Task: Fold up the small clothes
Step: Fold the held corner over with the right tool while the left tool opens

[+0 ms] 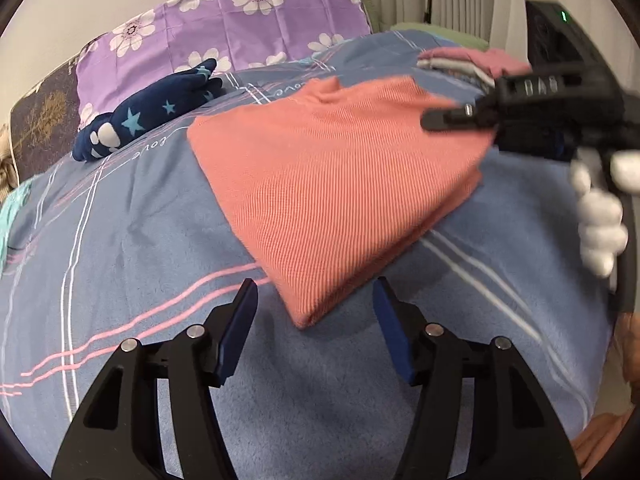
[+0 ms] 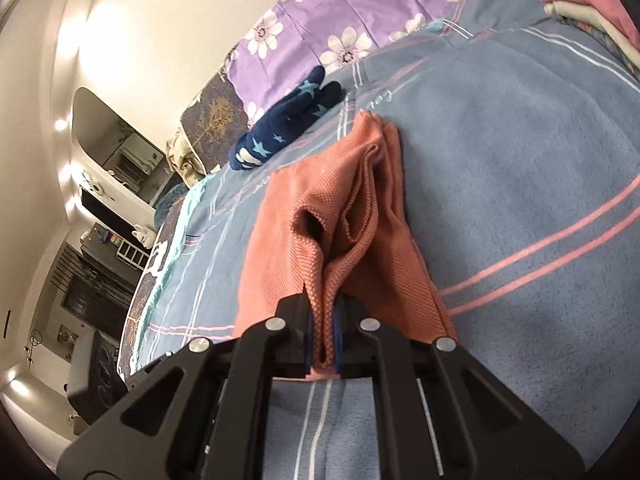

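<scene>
Here, a folded salmon-pink knit garment [image 1: 340, 184] lies on a bed covered by a blue blanket [image 1: 132, 208] with pink and white stripes; the garment serves as the landmark for the rest of the scene. The right gripper [image 2: 323, 344] is clamped on several bunched layers at the garment's near edge, the cloth pinched tight between its blue pads. In the left wrist view the same tool reaches in from the right over the garment's far right corner, held by a white-gloved hand [image 1: 600, 216].

The left gripper [image 1: 316, 320] hovers at the garment's nearest corner with its fingers [image 1: 240, 328] spread apart and grasping nothing; the cloth's tip lies between them but touches neither pad.

Beyond the garment, toward the head of the bed, a navy soft toy [image 1: 148, 116] patterned with pale blue stars rests against a purple pillow [image 1: 224, 28] printed with white flowers. Beyond the garment's right side sits a small stack of folded clothes [image 1: 476, 62], pink on top with grey beneath, well apart from the piece being handled.
</scene>
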`<state>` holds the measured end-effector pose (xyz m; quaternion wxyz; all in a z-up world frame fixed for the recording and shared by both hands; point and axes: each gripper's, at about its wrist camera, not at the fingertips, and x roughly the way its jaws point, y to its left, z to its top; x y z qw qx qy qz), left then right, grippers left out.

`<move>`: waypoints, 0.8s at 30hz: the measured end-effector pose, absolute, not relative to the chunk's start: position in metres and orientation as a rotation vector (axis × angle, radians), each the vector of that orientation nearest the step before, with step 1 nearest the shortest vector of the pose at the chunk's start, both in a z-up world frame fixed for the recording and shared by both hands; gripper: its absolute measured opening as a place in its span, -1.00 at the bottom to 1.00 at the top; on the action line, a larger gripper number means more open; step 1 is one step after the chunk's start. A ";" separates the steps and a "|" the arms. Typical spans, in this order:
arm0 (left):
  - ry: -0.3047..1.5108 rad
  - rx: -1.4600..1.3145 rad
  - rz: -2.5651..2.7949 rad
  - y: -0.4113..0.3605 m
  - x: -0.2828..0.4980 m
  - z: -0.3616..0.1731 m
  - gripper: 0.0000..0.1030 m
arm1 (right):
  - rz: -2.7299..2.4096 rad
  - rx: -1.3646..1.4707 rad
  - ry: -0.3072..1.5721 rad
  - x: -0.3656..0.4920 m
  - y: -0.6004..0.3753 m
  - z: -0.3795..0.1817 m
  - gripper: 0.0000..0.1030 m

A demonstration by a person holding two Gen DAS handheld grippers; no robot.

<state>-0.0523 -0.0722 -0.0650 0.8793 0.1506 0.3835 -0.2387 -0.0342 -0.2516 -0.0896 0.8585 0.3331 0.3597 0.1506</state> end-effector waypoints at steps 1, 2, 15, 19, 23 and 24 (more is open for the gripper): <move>0.799 0.299 -0.499 -0.072 -0.051 -0.064 0.17 | 0.314 0.702 0.759 -0.034 -0.252 -0.090 -0.86; 0.799 0.293 -0.498 -0.072 -0.050 -0.063 0.17 | 0.313 0.705 0.760 -0.032 -0.251 -0.090 -0.86; 0.812 0.318 -0.366 -0.063 -0.040 -0.076 0.19 | 0.279 0.760 0.766 -0.033 -0.266 -0.093 -0.88; 0.818 0.311 -0.407 -0.064 -0.042 -0.076 -0.24 | 0.253 0.741 0.844 -0.033 -0.265 -0.117 -0.72; 0.822 0.335 -0.458 -0.072 -0.049 -0.077 -0.73 | 0.259 0.729 0.829 -0.036 -0.269 -0.113 -0.66; 0.822 0.342 -0.461 -0.073 -0.049 -0.077 -0.75 | 0.254 0.710 0.822 -0.037 -0.269 -0.109 -0.66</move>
